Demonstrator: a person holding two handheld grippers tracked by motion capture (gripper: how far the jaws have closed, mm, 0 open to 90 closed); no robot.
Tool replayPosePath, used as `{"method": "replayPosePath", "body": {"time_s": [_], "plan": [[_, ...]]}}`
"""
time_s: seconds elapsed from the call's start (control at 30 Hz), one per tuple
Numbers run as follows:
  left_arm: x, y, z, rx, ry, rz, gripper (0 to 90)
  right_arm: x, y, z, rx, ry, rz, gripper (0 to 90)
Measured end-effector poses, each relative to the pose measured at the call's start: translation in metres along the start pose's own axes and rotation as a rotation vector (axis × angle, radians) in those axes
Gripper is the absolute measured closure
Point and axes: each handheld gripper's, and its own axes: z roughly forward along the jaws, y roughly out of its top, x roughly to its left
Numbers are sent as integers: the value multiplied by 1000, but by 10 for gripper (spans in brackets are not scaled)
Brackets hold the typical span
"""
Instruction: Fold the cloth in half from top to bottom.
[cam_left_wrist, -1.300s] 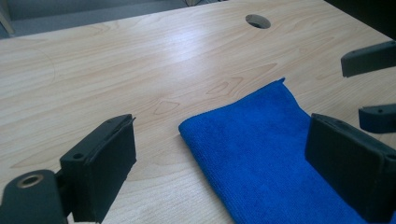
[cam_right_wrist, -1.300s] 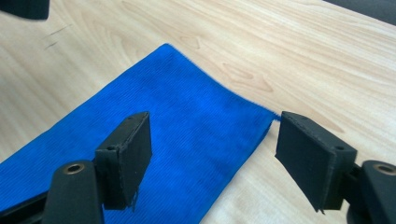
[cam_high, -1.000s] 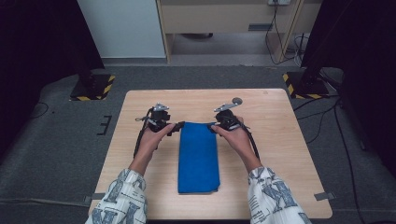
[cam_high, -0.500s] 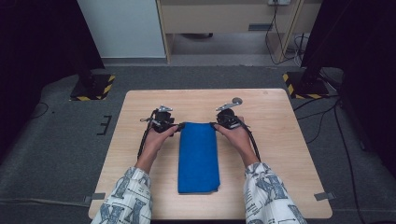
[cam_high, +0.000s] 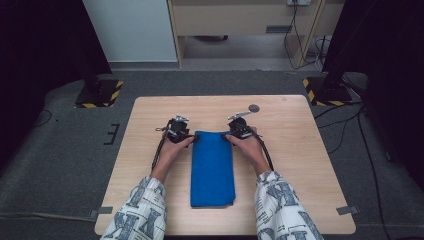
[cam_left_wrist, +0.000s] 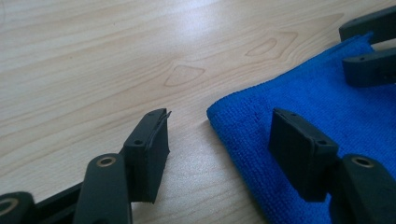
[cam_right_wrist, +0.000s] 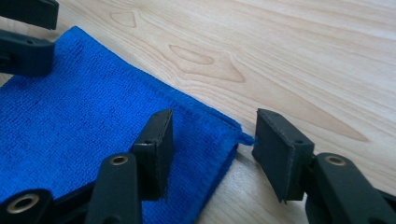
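A folded blue cloth (cam_high: 213, 167) lies lengthwise in the middle of the wooden table (cam_high: 300, 150). My left gripper (cam_high: 192, 138) is at the cloth's far left corner and my right gripper (cam_high: 226, 136) at its far right corner. In the left gripper view the left gripper (cam_left_wrist: 217, 135) is open, its jaws straddling the corner of the blue cloth (cam_left_wrist: 327, 107). In the right gripper view the right gripper (cam_right_wrist: 212, 144) is open too, with the corner of the blue cloth (cam_right_wrist: 84, 121) between its jaws. Each view shows the other gripper's jaws at the far corner.
Bare tabletop lies on both sides of the cloth and beyond it. Past the table's far edge stand two black bases with yellow-black striped edges (cam_high: 100, 92) (cam_high: 325, 90) on the grey floor, and a pale cabinet (cam_high: 240, 20).
Both hands have slid slightly toward me and inward, bringing the grippers onto the cloth's far corners. The cloth has not moved.
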Motion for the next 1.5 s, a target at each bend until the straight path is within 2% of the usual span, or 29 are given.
{"method": "replayPosePath", "body": {"time_s": [0.07, 0.13, 0.23, 0.4, 0.47, 0.6, 0.73, 0.87, 1.03, 1.13, 1.3, 1.47, 1.5], "plan": [[-1, -2, 3, 3, 4, 4, 374, 0, 0, 1, -6, 4, 9, 455], [-2, -2, 4, -7, 8, 0, 380, 2, -1, 1, -6, 2, 1, 478], [-6, -2, 4, -4, 16, 23, 418, 4, -1, 0, -5, 8, -20, 609], [-15, -6, 4, -23, 5, 40, 625, 6, -3, 1, -15, 32, -29, 808], [-16, -7, 4, -26, -4, 23, 696, 7, -3, 1, -19, 42, -28, 856], [-16, -7, 1, -29, -5, 3, 805, 8, -5, -2, -38, 49, -19, 868], [-19, -4, -5, -49, -11, 19, 847, 9, -3, -8, -57, 55, -22, 870], [-26, 0, -16, -67, -9, 35, 857, 14, 0, -23, -87, 57, -31, 871], [-38, 4, -37, -103, -8, 72, 867, 21, -1, -42, -131, 63, -40, 872], [-39, 7, -43, -117, -7, 71, 869, 23, 1, -50, -155, 70, -41, 872], [-40, 12, -46, -127, -6, 79, 871, 22, 6, -55, -167, 76, -47, 872], [-41, 13, -51, -132, 2, 94, 871, 24, 8, -58, -154, 68, -71, 872], [-42, 15, -56, -148, 2, 93, 872, 25, 10, -63, -164, 67, -78, 872]]}}
